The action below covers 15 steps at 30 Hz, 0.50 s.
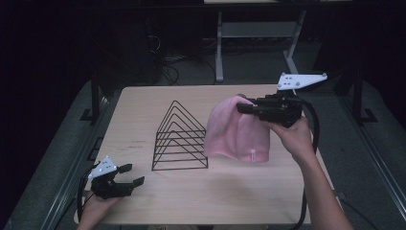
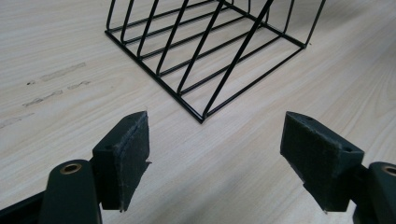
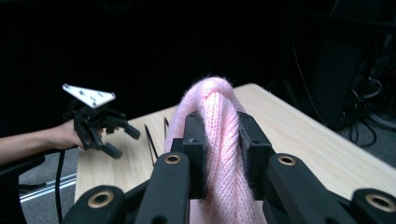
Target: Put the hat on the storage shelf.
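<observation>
**Pink knit hat held above the table, right of the wire rack**

Pink knit hat hangs from the right gripper, jaws clamped on a bunched fold at its top; the right gripper view shows the knit squeezed between both pads. Hat's lower hem sits just right of the black wire rack, close to its near right corner; can't tell if hem touches the table or the rack.

Left gripper is near-left of the rack, well apart from it, jaws spread wide, nothing between them. In the left gripper view the rack's near corner lies ahead between the pads, with bare wood in between.

Free room: wide bare strip of table left of the rack, another along the near edge in front of it. Less room right of the rack, taken by hat and right hand.

Surface: light wood grain, faint scuff marks left of the rack. Room around is dark; table legs and cables on the floor beyond the far edge.
</observation>
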{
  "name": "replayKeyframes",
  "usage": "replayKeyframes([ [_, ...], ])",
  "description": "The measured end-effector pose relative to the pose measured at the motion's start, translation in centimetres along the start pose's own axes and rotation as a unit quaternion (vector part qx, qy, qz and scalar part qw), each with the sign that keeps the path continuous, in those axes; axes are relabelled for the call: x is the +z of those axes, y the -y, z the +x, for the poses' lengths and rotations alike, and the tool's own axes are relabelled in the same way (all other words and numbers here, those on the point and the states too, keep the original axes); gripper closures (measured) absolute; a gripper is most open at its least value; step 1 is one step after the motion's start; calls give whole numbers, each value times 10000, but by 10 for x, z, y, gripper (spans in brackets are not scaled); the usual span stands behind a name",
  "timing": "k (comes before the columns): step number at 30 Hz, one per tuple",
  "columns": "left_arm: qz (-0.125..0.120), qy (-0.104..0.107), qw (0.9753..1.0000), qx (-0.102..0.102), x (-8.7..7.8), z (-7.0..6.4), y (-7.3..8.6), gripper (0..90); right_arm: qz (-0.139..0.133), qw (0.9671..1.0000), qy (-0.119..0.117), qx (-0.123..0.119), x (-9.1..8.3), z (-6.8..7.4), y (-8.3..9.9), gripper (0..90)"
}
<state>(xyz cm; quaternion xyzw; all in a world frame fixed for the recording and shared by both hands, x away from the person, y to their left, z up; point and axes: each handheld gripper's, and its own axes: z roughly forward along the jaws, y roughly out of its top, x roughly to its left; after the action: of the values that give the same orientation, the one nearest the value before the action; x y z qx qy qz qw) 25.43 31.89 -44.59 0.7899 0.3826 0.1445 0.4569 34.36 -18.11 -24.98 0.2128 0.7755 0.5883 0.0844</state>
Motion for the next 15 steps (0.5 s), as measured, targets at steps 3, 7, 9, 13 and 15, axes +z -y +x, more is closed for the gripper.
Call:
replayKeyframes([
  [3, -37, 42, 10000, -19, 0, 0, -1, 234, -130, 9998, -50, -111, 3, 6, -15, 761],
  [7, -12, 121, 9999, 2, 0, -1, -2, 236, -342, 9991, -176, -199, 7, 12, -30, 761],
  [9, -2, 127, 9999, 10, 0, -2, -2, 237, -369, 9989, -198, -224, 8, 13, -34, 761],
  [13, 0, 188, 9998, 21, 0, -2, -5, 242, -479, 9977, -323, -343, 17, 21, -50, 761],
  [15, 57, 237, 9997, 5, 1, -2, -5, 257, -524, 9972, -362, -382, 21, 23, -56, 761],
])
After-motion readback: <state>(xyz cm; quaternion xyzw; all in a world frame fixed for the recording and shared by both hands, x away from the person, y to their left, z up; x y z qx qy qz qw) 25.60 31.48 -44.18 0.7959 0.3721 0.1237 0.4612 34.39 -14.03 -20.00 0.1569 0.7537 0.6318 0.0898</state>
